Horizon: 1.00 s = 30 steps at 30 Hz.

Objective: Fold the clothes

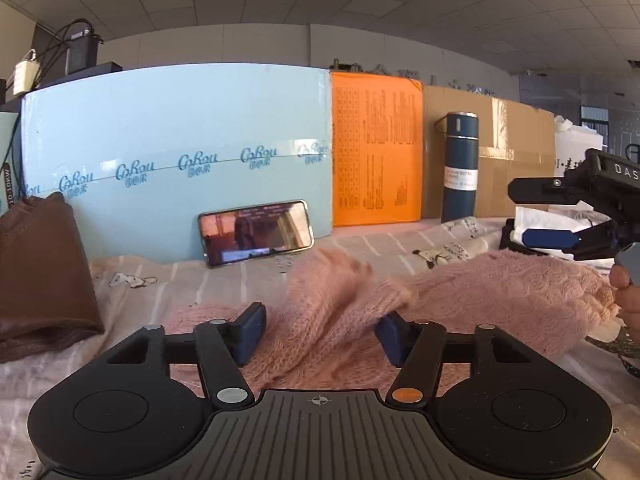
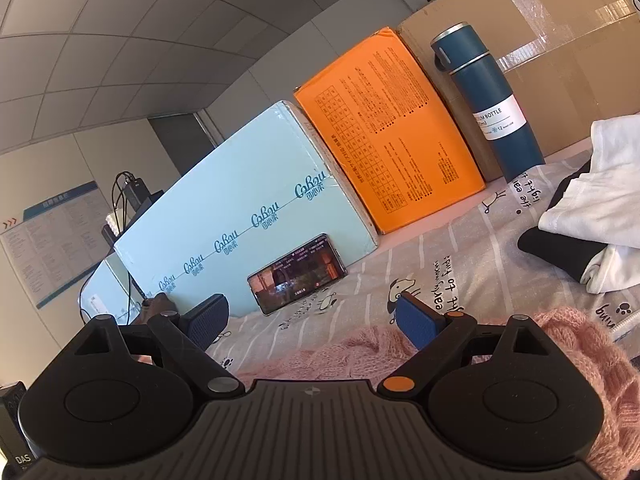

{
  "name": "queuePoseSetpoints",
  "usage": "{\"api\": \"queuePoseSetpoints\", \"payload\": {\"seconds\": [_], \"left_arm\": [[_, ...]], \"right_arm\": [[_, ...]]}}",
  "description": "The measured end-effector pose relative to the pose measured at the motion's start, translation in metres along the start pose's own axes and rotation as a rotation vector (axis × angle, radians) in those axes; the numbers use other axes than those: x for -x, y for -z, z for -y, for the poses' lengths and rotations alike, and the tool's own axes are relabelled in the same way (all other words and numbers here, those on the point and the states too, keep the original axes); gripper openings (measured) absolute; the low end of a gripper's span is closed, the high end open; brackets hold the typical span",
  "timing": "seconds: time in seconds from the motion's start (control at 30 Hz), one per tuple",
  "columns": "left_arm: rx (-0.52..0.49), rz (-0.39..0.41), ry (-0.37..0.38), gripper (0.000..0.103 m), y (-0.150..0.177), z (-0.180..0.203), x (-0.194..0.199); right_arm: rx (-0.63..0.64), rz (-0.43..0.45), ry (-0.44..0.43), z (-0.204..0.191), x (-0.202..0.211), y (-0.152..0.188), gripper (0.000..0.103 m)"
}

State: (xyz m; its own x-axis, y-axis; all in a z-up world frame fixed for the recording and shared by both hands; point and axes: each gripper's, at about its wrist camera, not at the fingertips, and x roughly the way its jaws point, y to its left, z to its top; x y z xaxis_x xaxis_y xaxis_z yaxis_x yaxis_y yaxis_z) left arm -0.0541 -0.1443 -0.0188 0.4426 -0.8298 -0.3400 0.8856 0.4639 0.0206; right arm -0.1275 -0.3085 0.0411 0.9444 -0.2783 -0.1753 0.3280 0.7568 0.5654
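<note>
My left gripper [image 1: 320, 330] has its fingers spread around the pink sweater [image 1: 460, 296] on the bed sheet [image 1: 180, 280]; my right gripper [image 2: 310, 320] gapes empty above it. At twelve o'clock: one "CoRou" box [image 1: 176, 156], one orange box [image 1: 376, 148], one "BOTTLE" flask [image 2: 492, 108].

From the left wrist we look low and level across the bed, close to the fabric; the right view tilts — both share the phone [image 1: 256, 232] [image 2: 297, 273], boxes and bottle [image 1: 461, 166] [image 2: 489, 105].
</note>
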Motion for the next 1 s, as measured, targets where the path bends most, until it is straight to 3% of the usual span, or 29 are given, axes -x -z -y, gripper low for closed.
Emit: {"api": "queuePoseSetpoints", "payload": {"seconds": [0.07,0.17,0.3,0.53,0.67,0.73,0.83,0.9,1.0], "left_arm": [[0.014,-0.007,0.035,0.075,0.001,0.007,0.000],[0.035,-0.007,0.124,0.082,0.002,0.011,0.003],[0.069,-0.041,0.216,0.087,0.003,0.017,0.001],[0.178,-0.166,0.276,0.094,0.008,0.007,-0.022],[0.323,-0.031,0.318,0.094,0.005,-0.018,0.006],[0.411,0.063,0.246,0.094,0.004,-0.036,0.026],[0.594,0.117,0.042,0.095,0.011,-0.068,0.044],[0.705,0.063,-0.052,0.095,0.020,-0.088,0.044],[0.808,-0.059,-0.049,0.095,0.036,-0.110,0.035]], "right_arm": [[0.004,-0.004,-0.004,-0.001,0.000,0.000,0.090],[0.009,-0.004,-0.013,-0.002,0.001,0.001,0.091],[0.017,-0.010,-0.024,-0.004,0.001,0.001,0.090],[0.036,-0.019,-0.038,-0.008,0.000,0.003,0.091],[0.028,-0.023,-0.038,-0.006,-0.001,0.004,0.091],[0.025,-0.022,-0.039,-0.006,0.000,0.004,0.090],[0.020,-0.020,-0.041,-0.006,0.001,0.004,0.090],[0.022,-0.020,-0.047,-0.006,0.001,0.005,0.090],[0.028,-0.022,-0.055,-0.009,0.001,0.006,0.090]]}}
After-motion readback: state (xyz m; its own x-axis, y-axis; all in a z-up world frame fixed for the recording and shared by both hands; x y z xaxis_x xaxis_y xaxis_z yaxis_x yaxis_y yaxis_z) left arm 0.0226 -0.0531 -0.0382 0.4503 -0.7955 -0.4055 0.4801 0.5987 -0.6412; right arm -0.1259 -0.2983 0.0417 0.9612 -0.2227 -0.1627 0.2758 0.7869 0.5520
